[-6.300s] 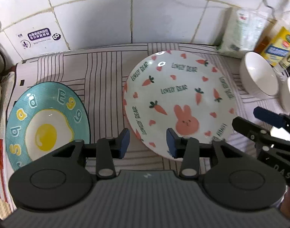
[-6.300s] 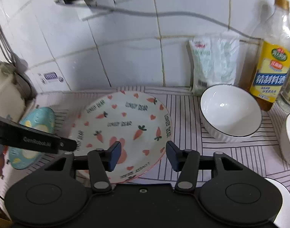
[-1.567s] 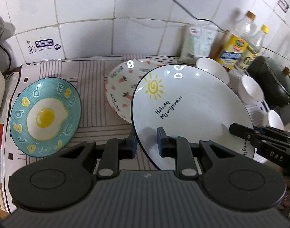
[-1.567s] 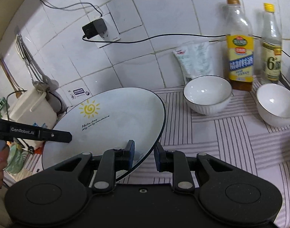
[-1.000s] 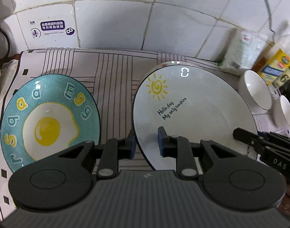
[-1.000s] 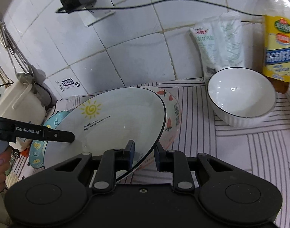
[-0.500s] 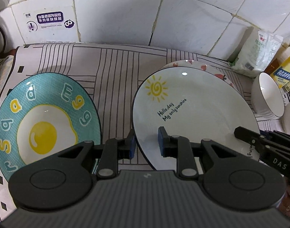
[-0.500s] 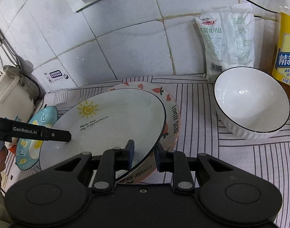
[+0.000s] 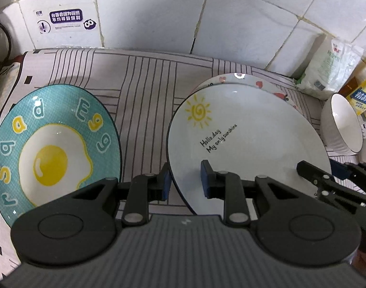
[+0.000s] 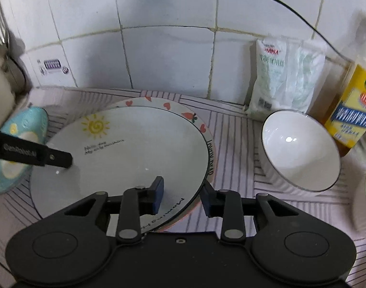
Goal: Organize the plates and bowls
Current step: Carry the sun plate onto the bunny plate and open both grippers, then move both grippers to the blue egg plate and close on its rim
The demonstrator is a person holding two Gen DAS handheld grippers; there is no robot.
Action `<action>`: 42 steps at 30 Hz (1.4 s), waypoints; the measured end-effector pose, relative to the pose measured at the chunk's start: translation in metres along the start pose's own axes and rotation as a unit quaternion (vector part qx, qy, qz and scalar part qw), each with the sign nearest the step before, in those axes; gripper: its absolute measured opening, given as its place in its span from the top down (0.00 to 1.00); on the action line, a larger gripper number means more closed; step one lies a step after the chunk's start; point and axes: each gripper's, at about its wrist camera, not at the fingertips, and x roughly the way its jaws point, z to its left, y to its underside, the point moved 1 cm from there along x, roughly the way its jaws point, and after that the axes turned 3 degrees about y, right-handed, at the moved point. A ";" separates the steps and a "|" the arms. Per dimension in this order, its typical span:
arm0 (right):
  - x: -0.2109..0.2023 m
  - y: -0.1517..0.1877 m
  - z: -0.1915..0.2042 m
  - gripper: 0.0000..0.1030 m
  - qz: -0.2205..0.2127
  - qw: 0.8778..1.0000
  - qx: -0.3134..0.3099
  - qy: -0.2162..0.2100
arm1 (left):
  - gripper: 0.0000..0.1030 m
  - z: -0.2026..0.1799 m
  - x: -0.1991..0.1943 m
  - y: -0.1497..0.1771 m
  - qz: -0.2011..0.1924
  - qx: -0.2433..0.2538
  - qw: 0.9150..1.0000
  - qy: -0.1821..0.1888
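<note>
Left wrist view: left gripper point(image 9: 184, 179) straddles the near-left rim of the sun plate point(image 9: 250, 139), jaws narrow, one pad outside the rim and one inside; can't tell if the pads actually press. The sun plate sits on top of the carrot plate point(image 9: 240, 79), whose patterned rim peeks out along the far edge, centre-right of frame. Egg plate point(image 9: 53, 144) lies apart at lower left on the striped bench point(image 9: 147, 91). White bowl point(image 9: 342, 124) at the right edge, salt bag point(image 9: 327, 72) behind it against the tiled wall. Right gripper enters from lower right at the sun plate's rim. Right wrist view: right gripper point(image 10: 181, 198) has just been opening; jaws now stand clear either side of the near rim of both stacked plates, pads not pressing. Sun plate point(image 10: 135, 148) fills frame centre, carrot plate rim point(image 10: 207, 141) showing on the right. Left gripper's finger reaches in from the left edge. White bowl point(image 10: 300, 151) right of centre, oil bottle point(image 10: 351, 110) far right, egg plate point(image 10: 22, 129) at left edge.
</note>
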 end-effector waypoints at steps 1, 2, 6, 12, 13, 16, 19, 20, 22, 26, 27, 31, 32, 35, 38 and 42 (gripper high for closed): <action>0.001 0.001 0.002 0.63 -0.002 1.000 -0.009 0.011 | 0.77 -0.001 0.001 0.000 0.001 0.001 1.000 -0.003; 0.002 0.002 0.004 0.63 -0.003 1.000 -0.016 0.019 | 0.77 -0.002 0.002 0.001 0.003 0.002 1.000 -0.006; 0.005 0.007 -0.004 0.63 -0.005 1.000 -0.008 0.017 | 0.77 -0.008 0.003 0.003 0.003 0.002 1.000 -0.019; 0.006 0.013 0.001 0.62 -0.039 0.999 -0.019 0.032 | 0.77 -0.011 0.001 0.004 0.007 -0.011 0.999 -0.037; 0.006 0.014 0.001 0.63 -0.046 0.998 -0.019 0.037 | 0.77 -0.013 -0.001 0.005 0.007 -0.008 0.999 -0.042; 0.000 0.019 0.005 0.62 -0.061 0.997 -0.028 0.047 | 0.77 -0.018 -0.012 0.008 0.003 0.001 0.999 -0.050; -0.016 0.024 0.003 0.63 -0.078 0.996 -0.019 0.035 | 0.76 -0.023 -0.027 0.012 0.001 0.008 0.999 -0.046; -0.023 0.025 0.002 0.63 -0.082 0.996 -0.013 0.034 | 0.76 -0.025 -0.033 0.014 -0.001 0.011 0.999 -0.044; -0.040 0.026 0.002 0.63 -0.090 0.996 -0.001 0.020 | 0.75 -0.028 -0.046 0.018 -0.004 0.015 0.999 -0.039; -0.076 0.029 0.003 0.63 -0.103 0.994 0.022 -0.015 | 0.71 -0.030 -0.070 0.028 -0.008 0.023 0.999 -0.039; -0.084 0.030 0.003 0.63 -0.103 0.994 0.027 -0.026 | 0.71 -0.030 -0.077 0.031 -0.010 0.026 0.999 -0.041; -0.118 0.031 0.009 0.60 -0.108 0.991 0.037 -0.063 | 0.63 -0.029 -0.109 0.041 -0.020 0.040 0.998 -0.043; -0.126 0.031 0.011 0.59 -0.111 0.991 0.039 -0.070 | 0.61 -0.028 -0.118 0.044 -0.024 0.043 0.998 -0.043; -0.144 0.031 0.021 0.59 -0.112 0.989 0.043 -0.090 | 0.61 -0.022 -0.144 0.053 -0.041 0.060 0.997 -0.039; -0.159 0.031 0.036 0.58 -0.116 0.989 0.029 -0.085 | 0.61 -0.012 -0.169 0.063 -0.069 0.095 0.992 -0.044; -0.178 0.032 0.065 0.56 -0.129 0.986 -0.008 -0.102 | 0.60 0.014 -0.199 0.076 -0.093 0.103 0.989 -0.048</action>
